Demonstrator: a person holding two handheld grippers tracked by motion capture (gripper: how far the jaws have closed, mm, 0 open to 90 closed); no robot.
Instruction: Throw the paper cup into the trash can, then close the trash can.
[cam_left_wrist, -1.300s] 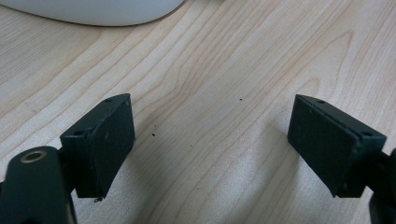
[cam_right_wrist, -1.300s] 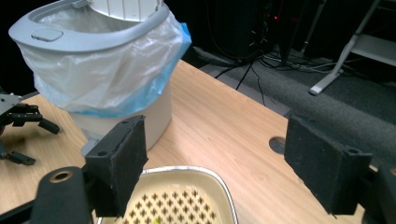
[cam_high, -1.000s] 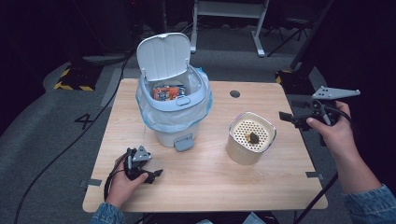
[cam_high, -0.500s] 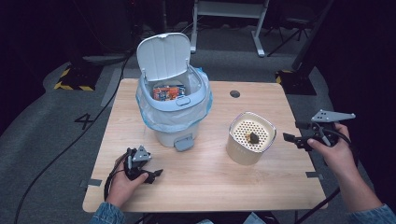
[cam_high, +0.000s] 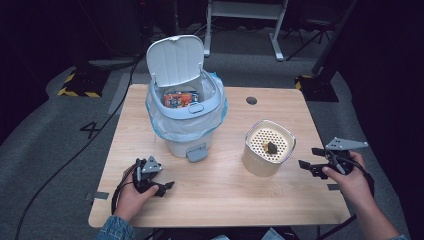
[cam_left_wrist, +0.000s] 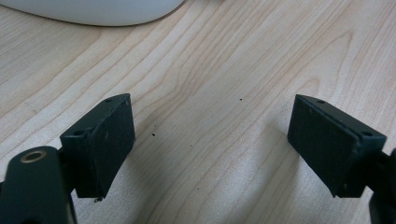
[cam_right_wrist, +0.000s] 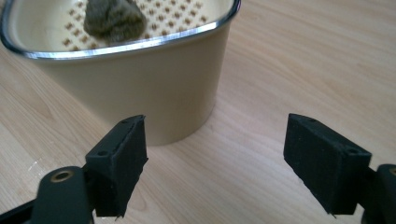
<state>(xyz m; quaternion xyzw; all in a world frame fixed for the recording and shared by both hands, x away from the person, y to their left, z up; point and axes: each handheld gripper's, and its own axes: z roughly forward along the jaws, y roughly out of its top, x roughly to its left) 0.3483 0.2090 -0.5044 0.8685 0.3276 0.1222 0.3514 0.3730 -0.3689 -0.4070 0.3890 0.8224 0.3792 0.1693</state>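
Beige strainer tub (cam_high: 269, 150) sits just beside the spread-open, empty right tool (cam_high: 315, 159); a sloppy one-sided grab could tip it, dumping the clump (cam_high: 271, 147).

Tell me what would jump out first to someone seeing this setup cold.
The pale blue pedal bin at the back left of the wooden table, lid up, bag-lined, with an orange packet inside. Next, the cream strainer tub to its right, holding a dark clump; the right claw sits open just short of it. The left claw rests open near the front edge.
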